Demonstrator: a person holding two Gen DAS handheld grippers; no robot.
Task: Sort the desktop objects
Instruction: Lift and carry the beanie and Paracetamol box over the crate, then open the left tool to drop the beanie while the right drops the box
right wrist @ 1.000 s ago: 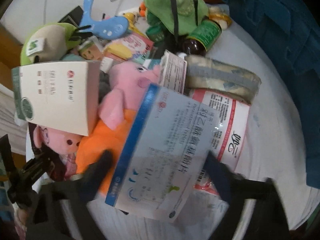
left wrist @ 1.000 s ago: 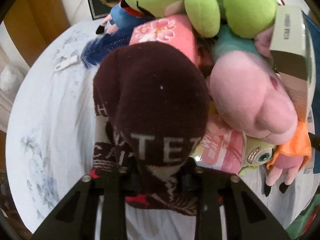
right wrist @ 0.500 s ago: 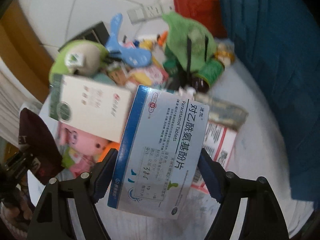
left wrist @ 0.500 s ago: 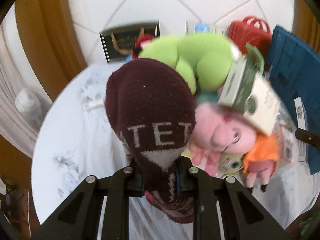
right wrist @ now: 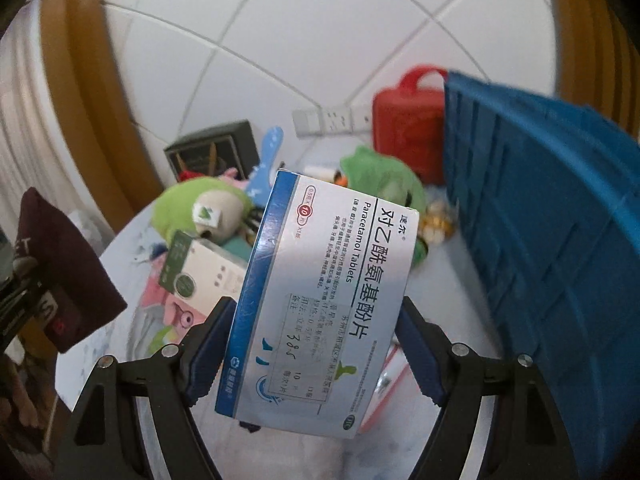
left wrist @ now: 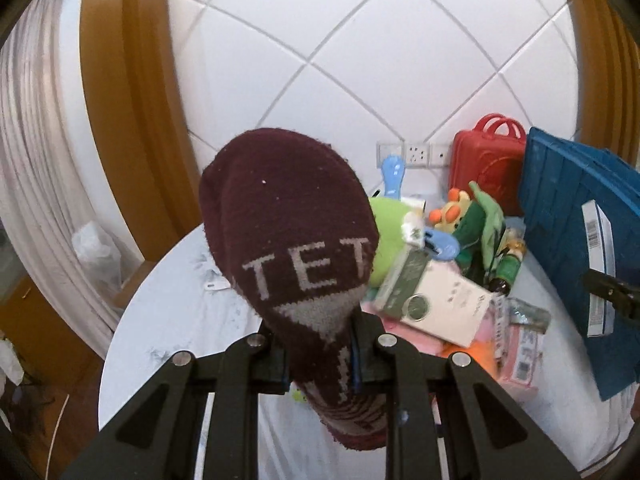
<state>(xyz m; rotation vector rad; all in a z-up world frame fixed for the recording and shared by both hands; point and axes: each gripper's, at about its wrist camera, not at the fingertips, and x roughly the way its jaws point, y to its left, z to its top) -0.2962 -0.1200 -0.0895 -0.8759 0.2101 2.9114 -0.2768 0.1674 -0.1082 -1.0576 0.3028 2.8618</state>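
Bare tabletop [left wrist: 180, 320] left of gripper-held sock [left wrist: 292, 240].

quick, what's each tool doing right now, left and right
Left tool: closed on the maroon sock.
Right tool: closed on the paracetamol box, jaws set wide.

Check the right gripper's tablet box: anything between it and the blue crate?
Nothing visible. The tablet box is held up above the pile, and the blue crate stands just to its right with only bare tabletop below the gap.
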